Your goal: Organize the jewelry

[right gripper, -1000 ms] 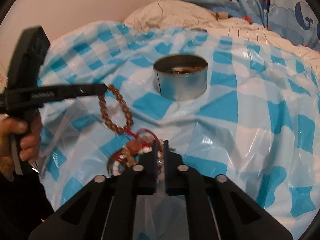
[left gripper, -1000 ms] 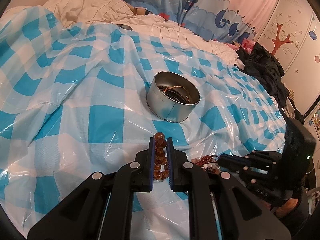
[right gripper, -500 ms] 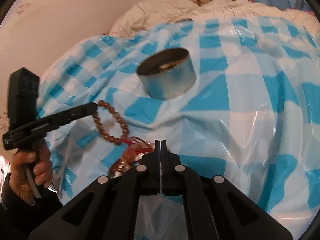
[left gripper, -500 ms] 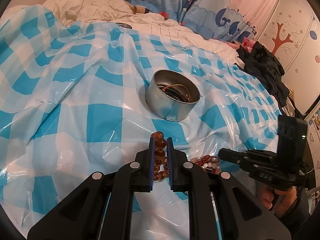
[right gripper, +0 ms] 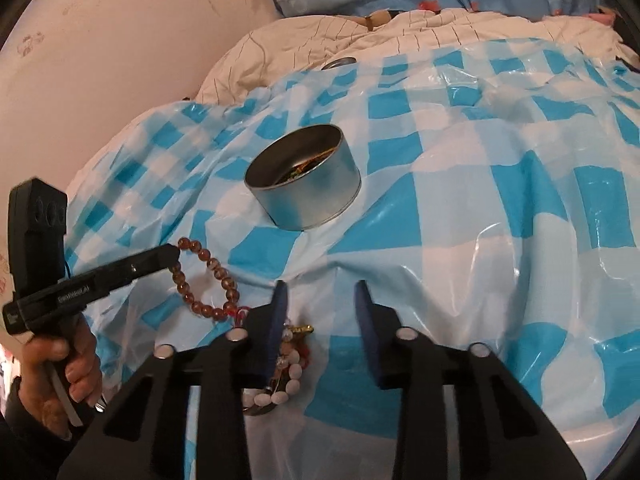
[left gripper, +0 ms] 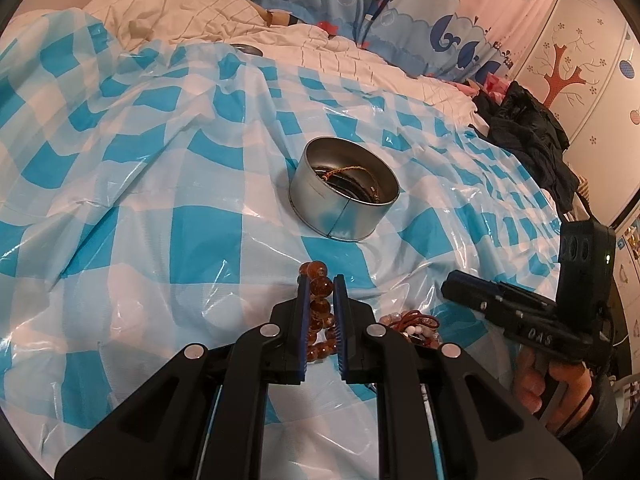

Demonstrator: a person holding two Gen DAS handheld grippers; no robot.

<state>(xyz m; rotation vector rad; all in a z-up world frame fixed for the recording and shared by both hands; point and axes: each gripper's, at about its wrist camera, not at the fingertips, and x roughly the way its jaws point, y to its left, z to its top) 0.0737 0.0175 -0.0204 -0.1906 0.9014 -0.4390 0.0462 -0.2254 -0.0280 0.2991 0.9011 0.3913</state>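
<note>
Surface: a bed covered by a glossy blue-and-white checked plastic sheet (left gripper: 160,208), wrinkled, with glare patches. A round metal tin (left gripper: 344,196) sits on the sheet and serves as landmark. It is lidless and already holds dark cords and a thin gold chain.

Room, relative to the tin: beyond it lies a cream quilt (left gripper: 192,12) with thin grid lines. Behind that hangs a blue curtain (left gripper: 400,4) printed with whales and boats. To the right of the tin, at the sheet's edge, is a heap of dark clothing (left gripper: 528,136) against a pale wall with a tree decal (left gripper: 560,80). In the right wrist view a pinkish wall stands to the left of the tin.

Left gripper (left gripper: 320,292): jaws narrow, clamped on an amber bead bracelet (left gripper: 320,304). It sits on the near side of the tin. In the right wrist view the bracelet loop hangs from the fingertips, lifted off the sheet and clear of the tin. The left hand (right gripper: 60,376) grips the handle.

Right gripper (right gripper: 320,292): jaws have just been opening and now stand partly apart, nothing pinched between the pads. Directly under its left finger lies a tangled jewelry pile (right gripper: 280,368) of white beads, red cord and a small gold piece. The pile rests on the sheet, near side of the tin, just beside the hanging bracelet. Contact between finger and pile cannot be told.
</note>
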